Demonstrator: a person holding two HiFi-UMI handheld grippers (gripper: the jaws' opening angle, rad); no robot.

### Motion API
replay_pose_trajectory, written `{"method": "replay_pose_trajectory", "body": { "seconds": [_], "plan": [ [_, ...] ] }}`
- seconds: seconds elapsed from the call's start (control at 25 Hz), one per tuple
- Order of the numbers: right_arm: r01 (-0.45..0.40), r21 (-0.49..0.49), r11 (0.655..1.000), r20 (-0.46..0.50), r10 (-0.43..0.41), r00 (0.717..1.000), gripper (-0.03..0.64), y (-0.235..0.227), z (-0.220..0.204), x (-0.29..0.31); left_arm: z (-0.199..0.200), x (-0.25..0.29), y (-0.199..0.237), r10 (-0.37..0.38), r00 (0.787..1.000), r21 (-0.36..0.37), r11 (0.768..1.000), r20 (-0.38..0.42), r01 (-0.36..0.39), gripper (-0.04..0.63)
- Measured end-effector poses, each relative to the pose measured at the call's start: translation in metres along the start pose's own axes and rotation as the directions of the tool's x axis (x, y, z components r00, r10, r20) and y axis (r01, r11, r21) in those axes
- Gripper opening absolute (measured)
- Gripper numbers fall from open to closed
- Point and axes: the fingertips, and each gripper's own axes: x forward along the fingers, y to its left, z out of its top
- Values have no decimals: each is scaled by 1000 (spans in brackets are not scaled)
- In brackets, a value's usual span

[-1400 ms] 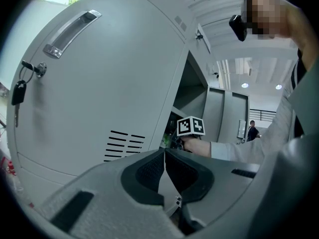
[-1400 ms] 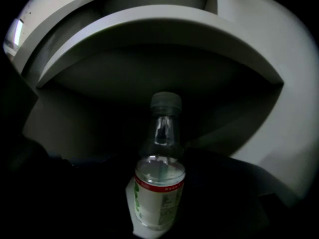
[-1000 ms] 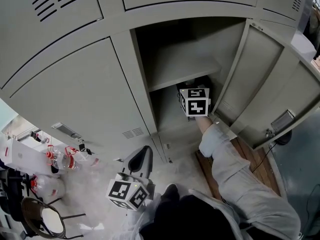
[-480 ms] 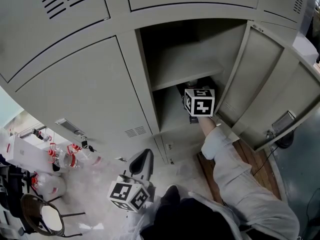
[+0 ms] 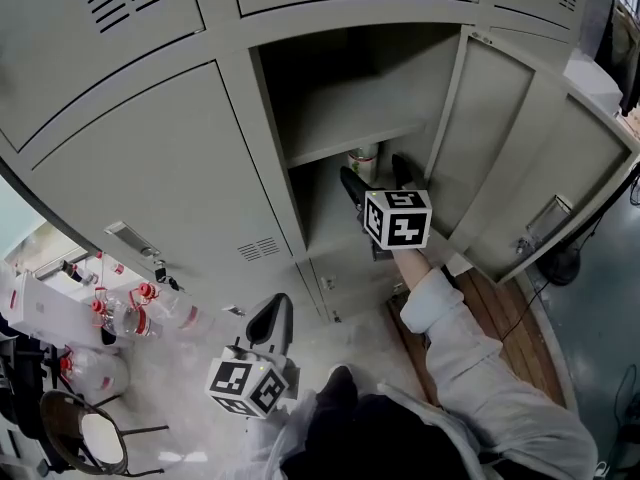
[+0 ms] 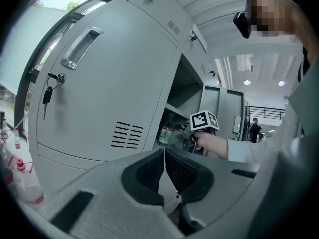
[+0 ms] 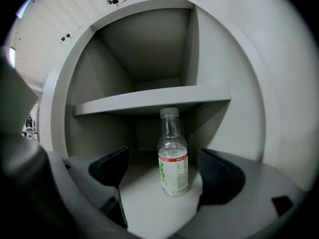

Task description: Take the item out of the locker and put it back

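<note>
A clear plastic bottle with a white-and-green label stands upright on the locker floor under the shelf. My right gripper is at the locker mouth, its jaws opening. The bottle stands between and a little beyond the pads, touching neither. In the head view the bottle shows just past the right gripper, beside the swung-out locker door. My left gripper hangs low in front of the closed lockers, shut and empty; in its own view the left gripper has its pads together.
A closed locker door with a handle and hanging keys lies left of the open compartment. Several red-capped bottles and a chair are on the floor at the left. A wooden board lies under the open door.
My right gripper has drawn back out of the lower compartment and its jaws have spread. The bottle now shows standing free inside. The left gripper has hardly moved.
</note>
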Motion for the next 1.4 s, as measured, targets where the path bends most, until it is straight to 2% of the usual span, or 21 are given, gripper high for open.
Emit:
{"method": "replay_pose_trajectory", "body": {
  "seconds": [0.2, 0.56, 0.72, 1.04, 1.16, 1.32, 1.4],
  "plan": [
    [-54, 9, 999, -18, 54, 998, 425, 15, -3, -34, -3, -12, -9, 1, 1000, 17, 1000, 11, -1, 14],
    [-133, 101, 986, -26, 137, 990, 423, 31, -17, -108, -8, -34, -26, 6, 1000, 65, 998, 14, -7, 15],
    [-172, 123, 977, -34, 178, 984, 423, 43, -37, -145, -10, -45, -32, 13, 1000, 89, 996, 21, -15, 14],
    [-193, 123, 973, -55, 201, 978, 423, 54, -81, -205, -28, -58, -52, -11, 1000, 124, 992, 16, 9, 15],
    [-199, 126, 972, -55, 207, 977, 423, 57, -94, -223, -37, -61, -57, -20, 1000, 124, 992, 7, 19, 14],
    [-217, 178, 960, -14, 223, 975, 419, 60, -96, -253, -47, -66, -60, -26, 1000, 101, 994, -12, 28, 14],
    [-215, 143, 966, -12, 219, 976, 408, 62, -94, -269, -49, -68, -62, -34, 999, 87, 996, -11, 35, 14]
  ]
}}
